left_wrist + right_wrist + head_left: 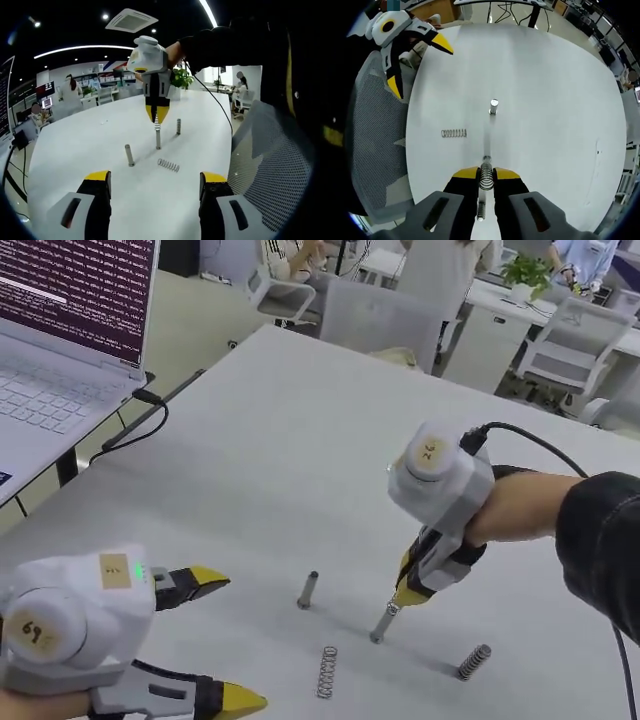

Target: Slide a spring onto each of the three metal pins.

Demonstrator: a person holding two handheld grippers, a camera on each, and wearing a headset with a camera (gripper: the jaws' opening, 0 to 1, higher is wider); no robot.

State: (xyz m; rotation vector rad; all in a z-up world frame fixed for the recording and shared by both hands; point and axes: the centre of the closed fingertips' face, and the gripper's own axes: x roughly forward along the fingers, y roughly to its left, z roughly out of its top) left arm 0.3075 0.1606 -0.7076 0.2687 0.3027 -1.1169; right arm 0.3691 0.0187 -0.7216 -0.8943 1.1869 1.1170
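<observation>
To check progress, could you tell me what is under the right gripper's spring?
An upright metal pin; its top is hidden by the spring and the right gripper.

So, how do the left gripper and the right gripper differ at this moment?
The left gripper has its jaws wide apart, holding nothing; the right gripper has its jaws shut on a spring. The left gripper hangs back from the bare pin; the right gripper is above another pin. Both have yellow-tipped jaws.

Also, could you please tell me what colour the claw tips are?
Yellow; the left claw shows it best, in the left gripper view.
</observation>
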